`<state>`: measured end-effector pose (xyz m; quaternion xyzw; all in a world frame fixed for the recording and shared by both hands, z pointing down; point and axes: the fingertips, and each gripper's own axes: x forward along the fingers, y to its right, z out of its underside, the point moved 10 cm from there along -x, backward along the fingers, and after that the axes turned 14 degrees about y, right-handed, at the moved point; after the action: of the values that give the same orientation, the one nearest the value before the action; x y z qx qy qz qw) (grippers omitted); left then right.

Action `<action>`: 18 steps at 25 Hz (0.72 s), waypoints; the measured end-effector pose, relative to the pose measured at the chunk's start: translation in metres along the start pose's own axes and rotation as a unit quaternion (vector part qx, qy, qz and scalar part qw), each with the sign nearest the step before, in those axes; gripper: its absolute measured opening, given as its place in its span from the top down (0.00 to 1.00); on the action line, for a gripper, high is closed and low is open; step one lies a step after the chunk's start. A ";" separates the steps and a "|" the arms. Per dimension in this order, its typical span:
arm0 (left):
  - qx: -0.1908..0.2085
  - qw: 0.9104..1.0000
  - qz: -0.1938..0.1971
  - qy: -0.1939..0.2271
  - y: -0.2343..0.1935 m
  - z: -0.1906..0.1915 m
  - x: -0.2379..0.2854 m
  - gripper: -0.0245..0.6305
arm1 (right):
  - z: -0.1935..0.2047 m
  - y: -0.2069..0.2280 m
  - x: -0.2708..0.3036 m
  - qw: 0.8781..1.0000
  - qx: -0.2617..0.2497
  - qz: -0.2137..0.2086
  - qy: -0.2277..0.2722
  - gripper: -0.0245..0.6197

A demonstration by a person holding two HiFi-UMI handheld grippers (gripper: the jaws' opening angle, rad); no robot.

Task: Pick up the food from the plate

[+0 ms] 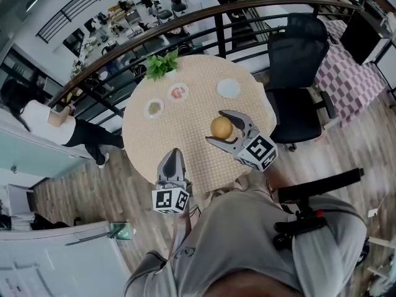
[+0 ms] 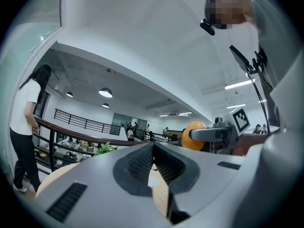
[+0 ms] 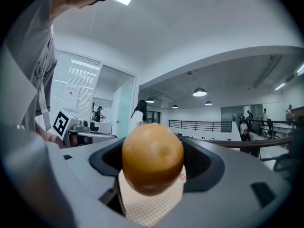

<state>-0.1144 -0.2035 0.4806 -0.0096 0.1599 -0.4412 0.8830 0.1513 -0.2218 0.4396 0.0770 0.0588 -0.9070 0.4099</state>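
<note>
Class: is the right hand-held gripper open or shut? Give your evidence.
Shut on the food: jaws of the right hand-held gripper clamp its sides.

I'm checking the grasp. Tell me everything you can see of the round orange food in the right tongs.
The food is a smooth, round, golden-orange ball with a matte, faintly dimpled skin. I cannot tell whether it is a bun or a fruit. It looks whole. The right tongs are shut on it, one jaw on each side. It seems to be held above the woven table, and nothing else visibly touches it.
</note>
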 end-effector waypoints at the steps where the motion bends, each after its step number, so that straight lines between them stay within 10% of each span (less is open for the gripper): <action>1: 0.001 1.000 -0.001 0.002 -0.001 -0.002 0.001 0.95 | -0.002 0.000 0.002 1.000 -0.001 -0.001 0.001 0.40; 18: -0.006 1.000 0.010 -0.011 0.001 -0.007 0.002 0.95 | -0.006 -0.012 0.008 1.000 0.000 -0.007 -0.004 0.40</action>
<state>-0.1147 -0.2038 0.4730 -0.0188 0.1529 -0.4315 0.8889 0.1377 -0.2191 0.4325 0.0733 0.0579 -0.9103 0.4034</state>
